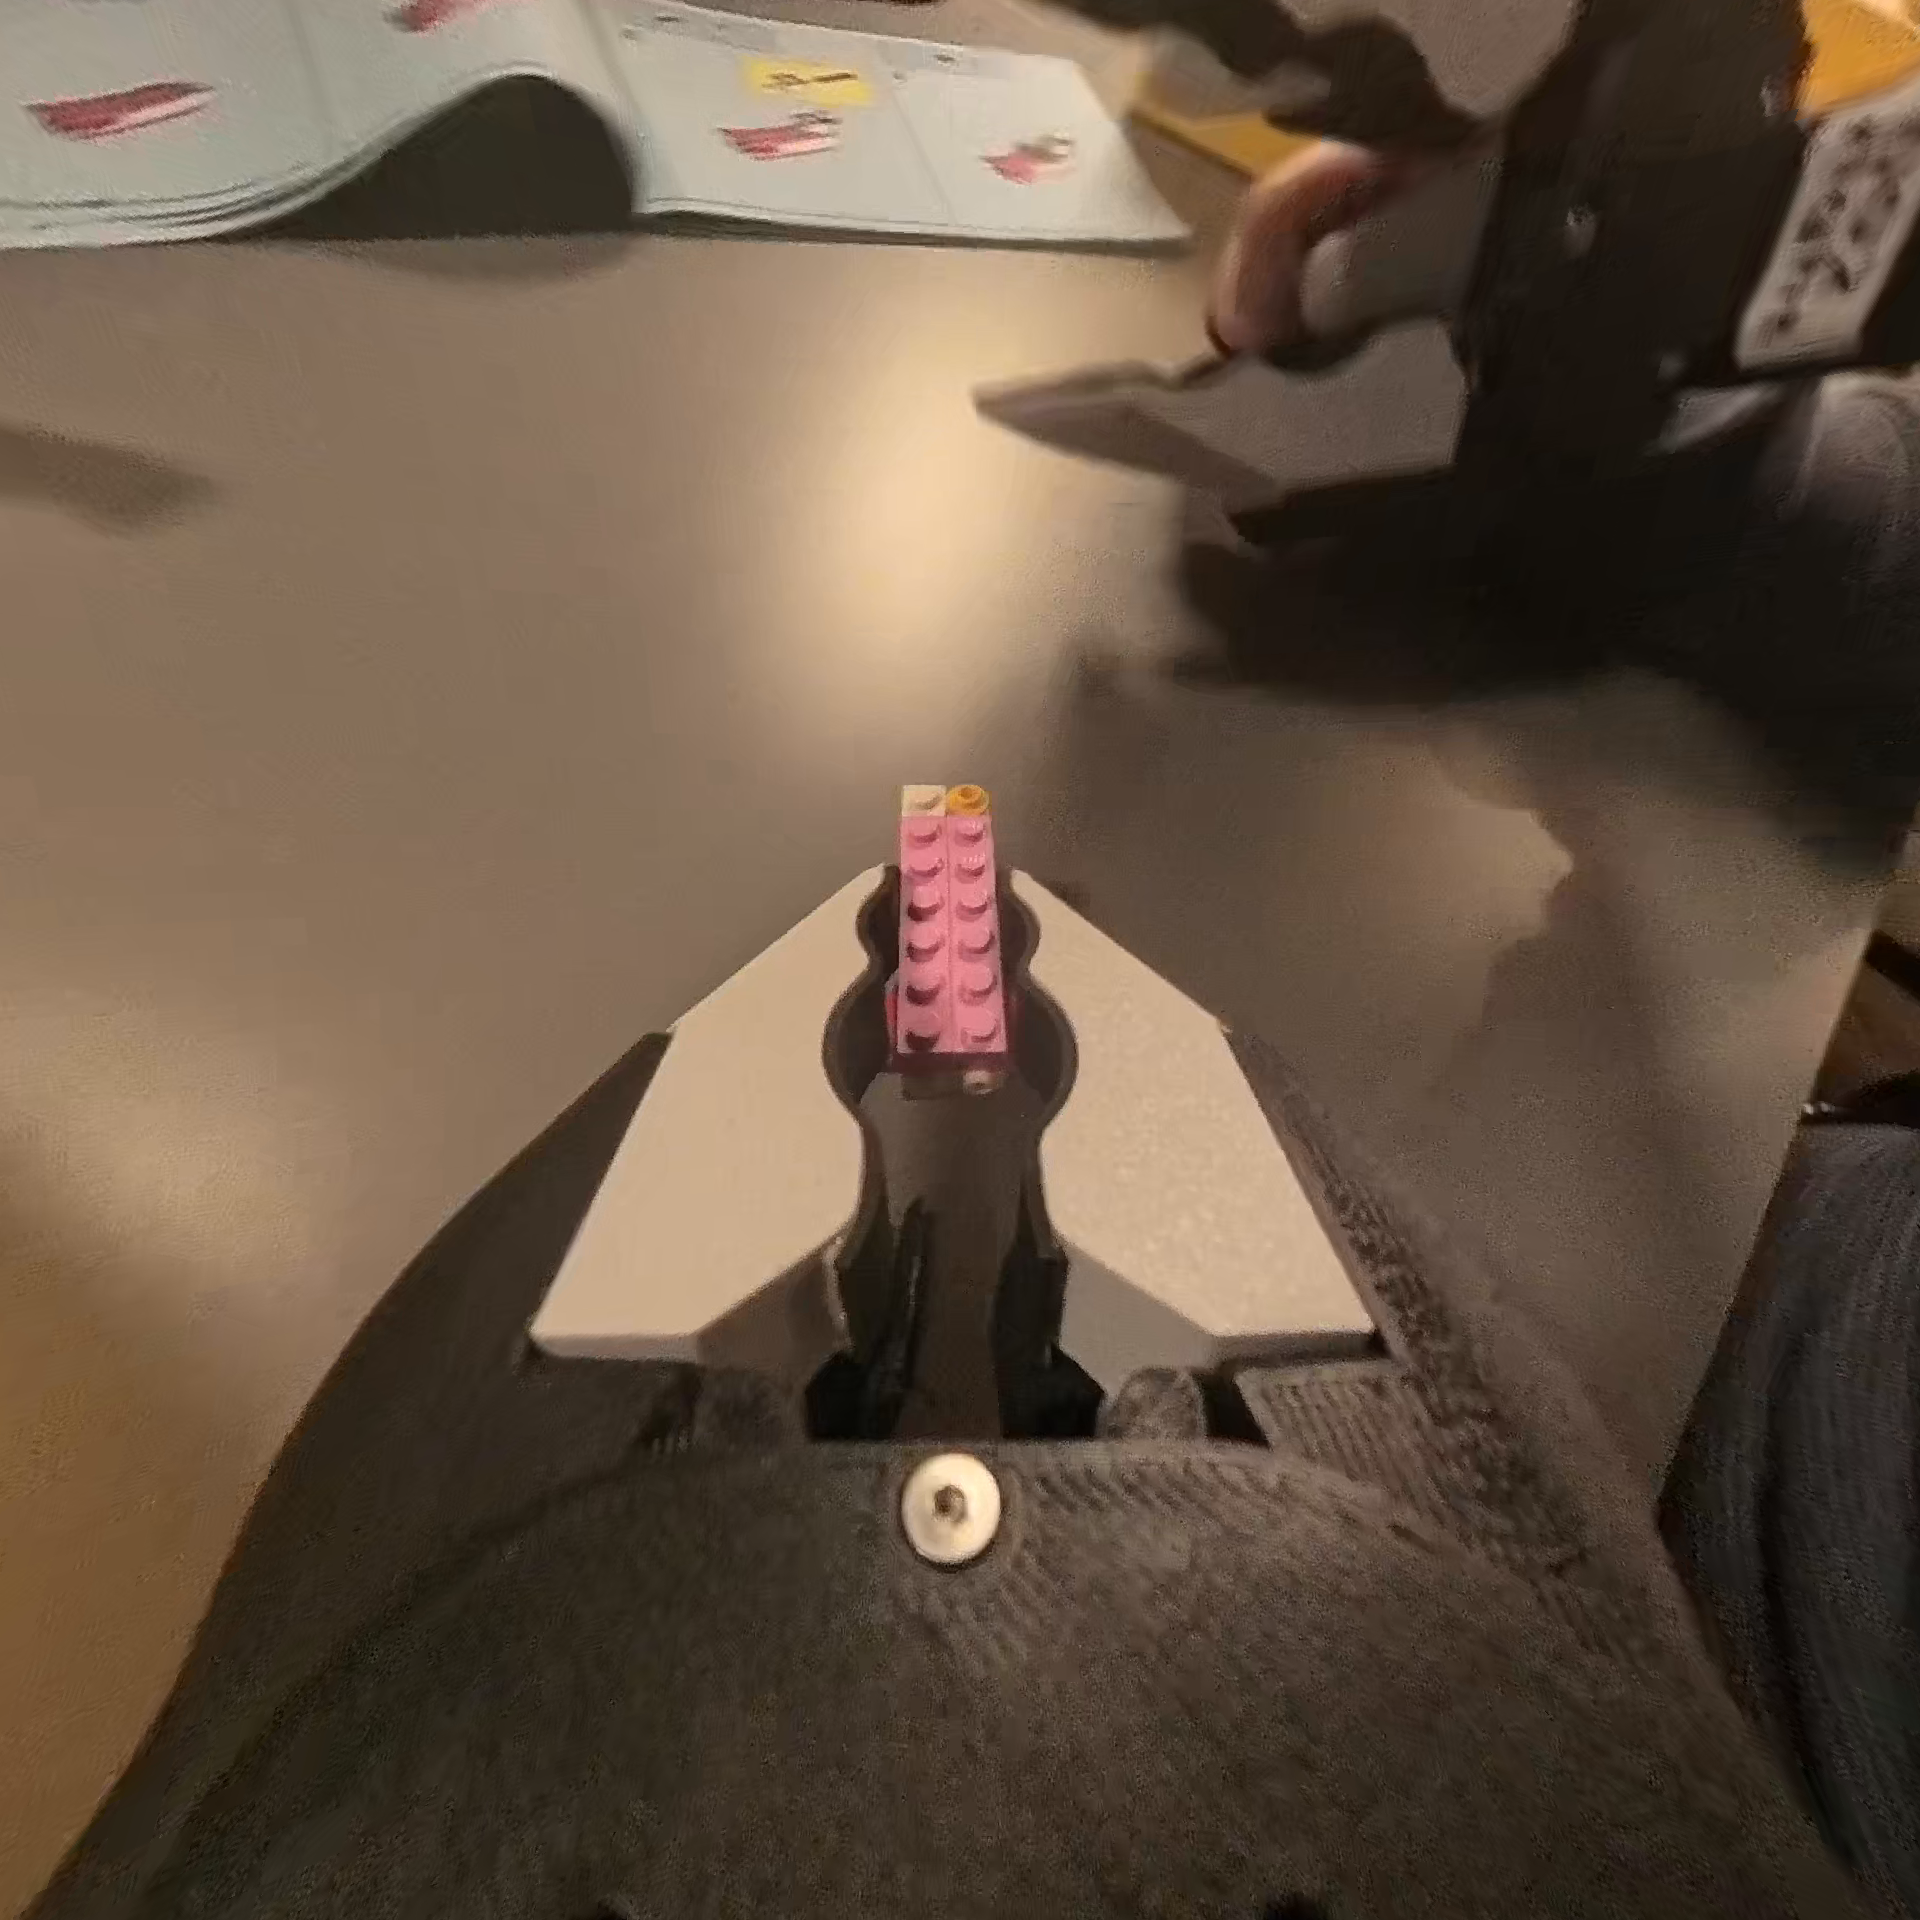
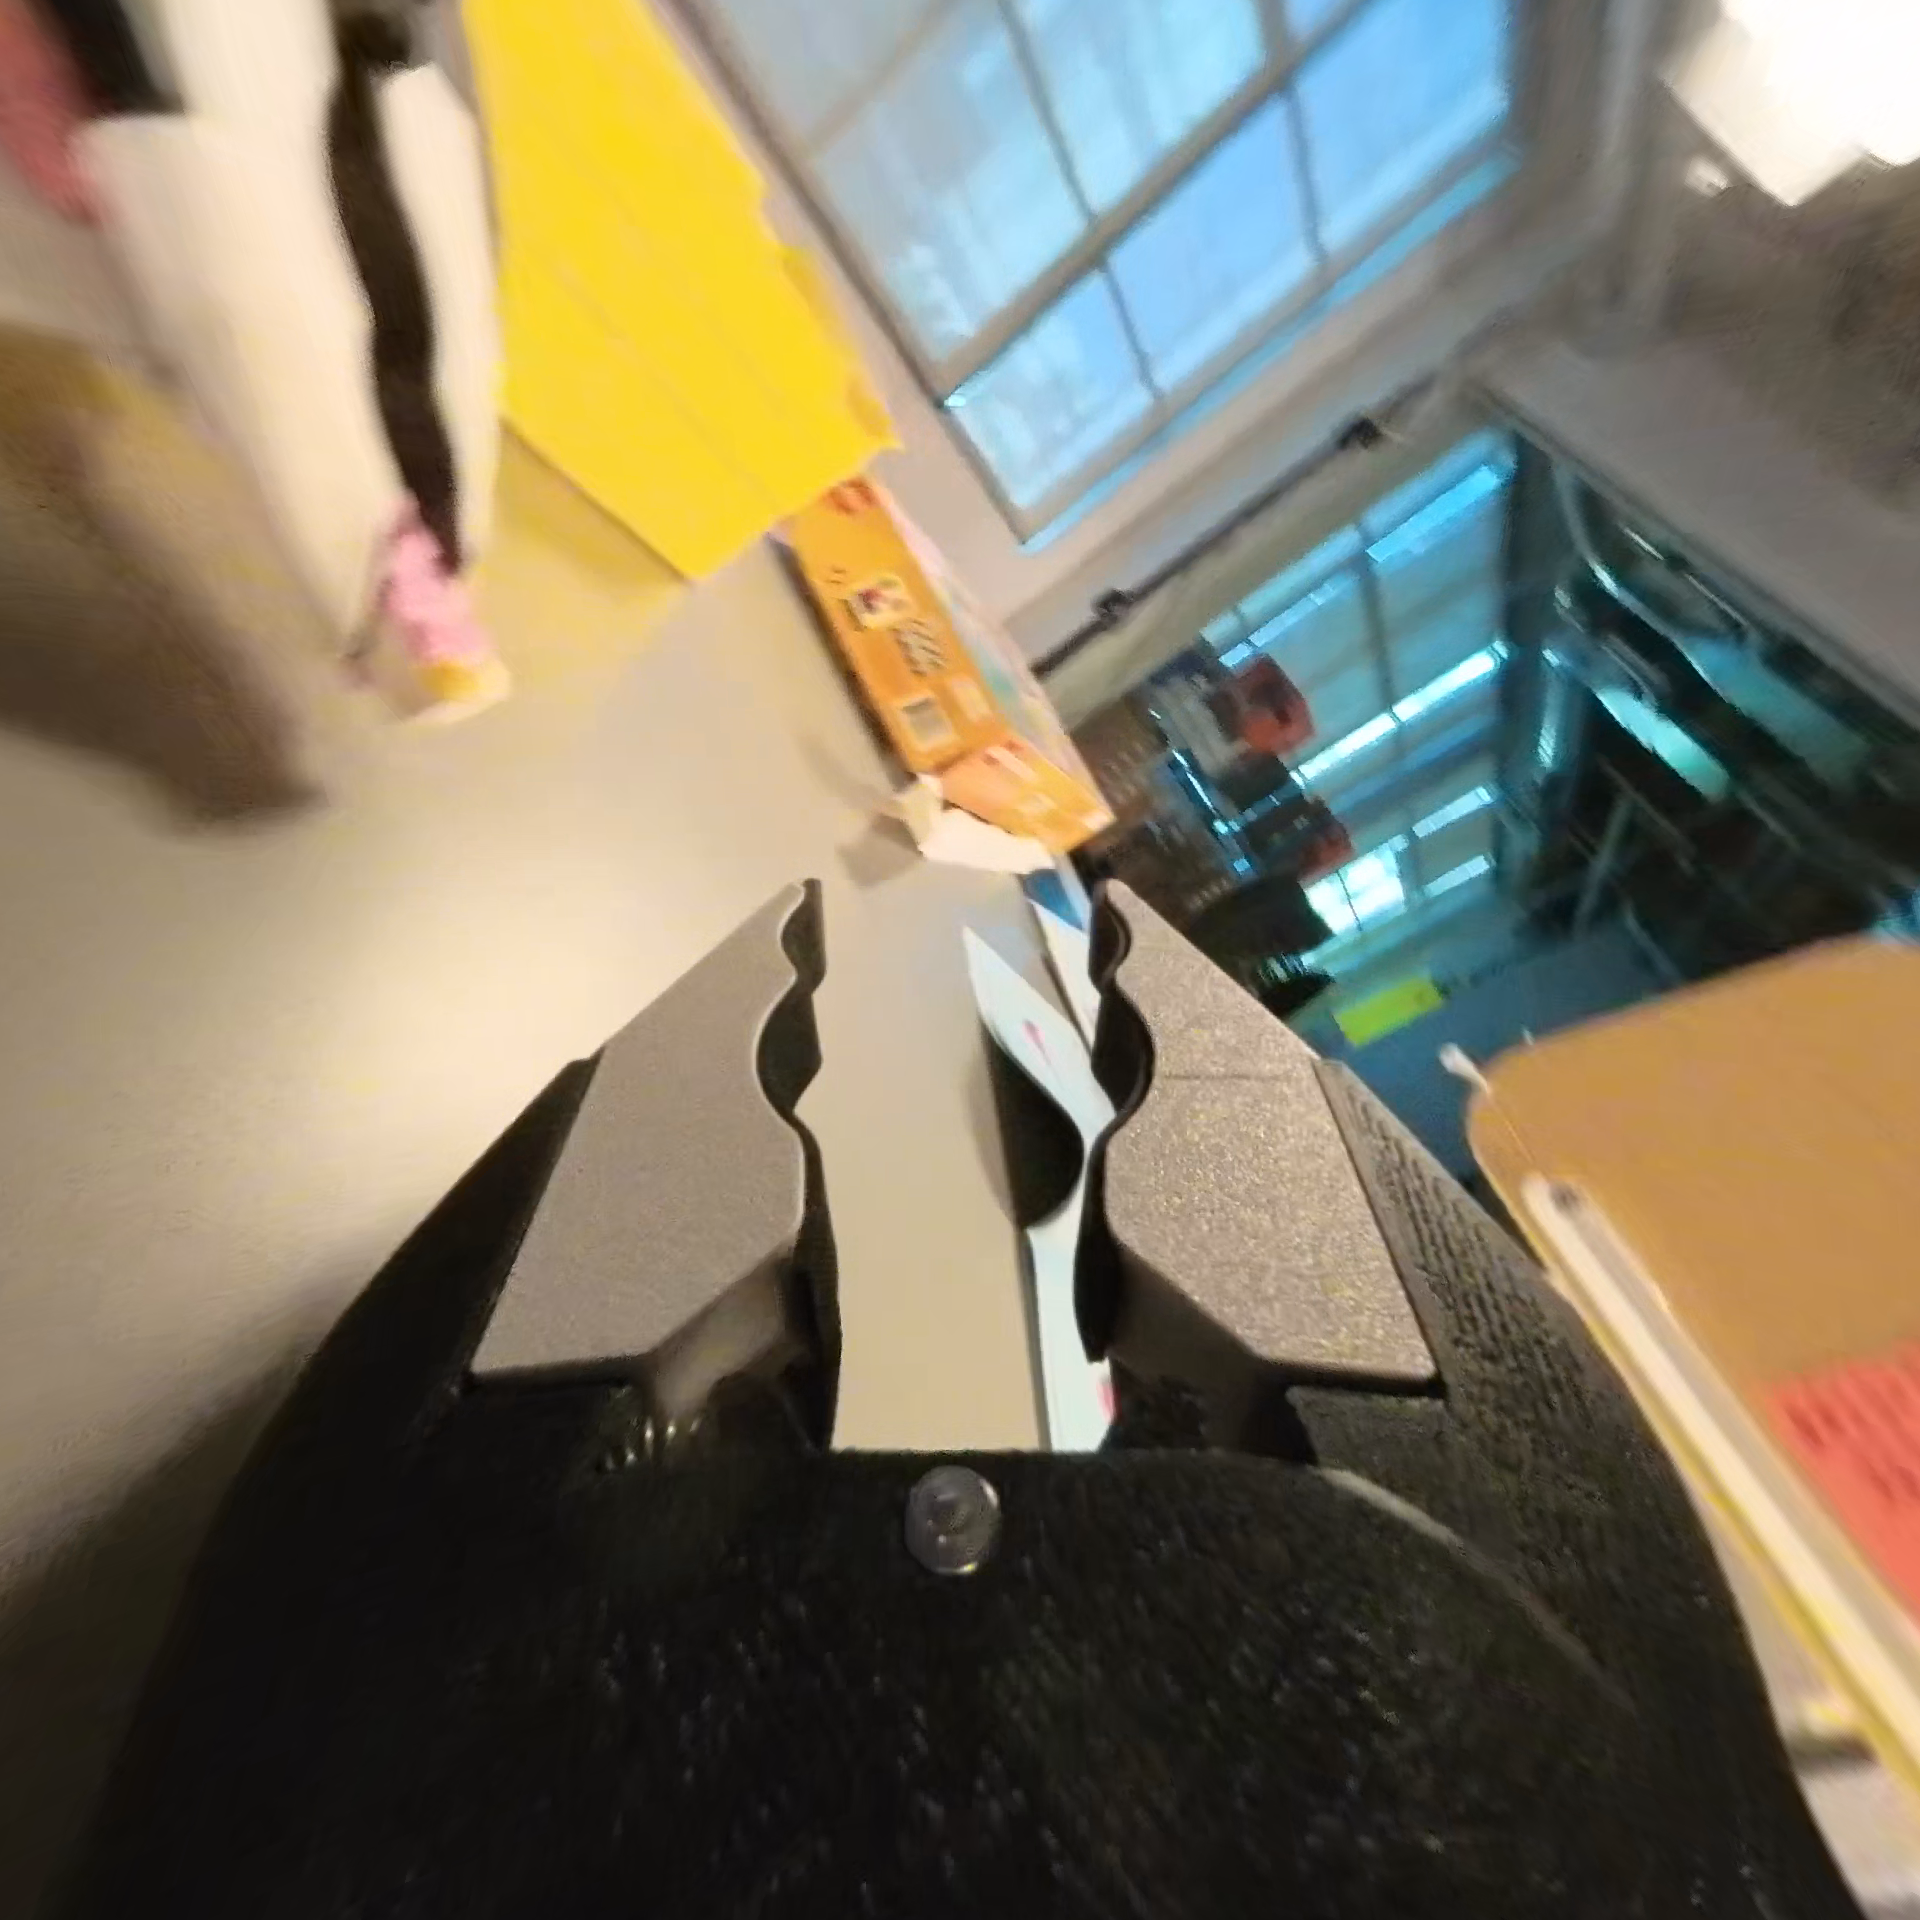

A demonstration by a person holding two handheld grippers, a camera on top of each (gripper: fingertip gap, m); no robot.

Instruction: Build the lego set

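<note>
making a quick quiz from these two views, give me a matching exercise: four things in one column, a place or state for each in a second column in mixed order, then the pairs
Things:
1. left tool
2. right tool
3. open booklet
4. orange box

Places or states:
a. fingers apart, nothing between them
b. lying at the far edge of the table, pages bowed up
c. closed on a pink brick stack
d. on the table below the window

Pairs: 1-c, 2-a, 3-b, 4-d
</note>
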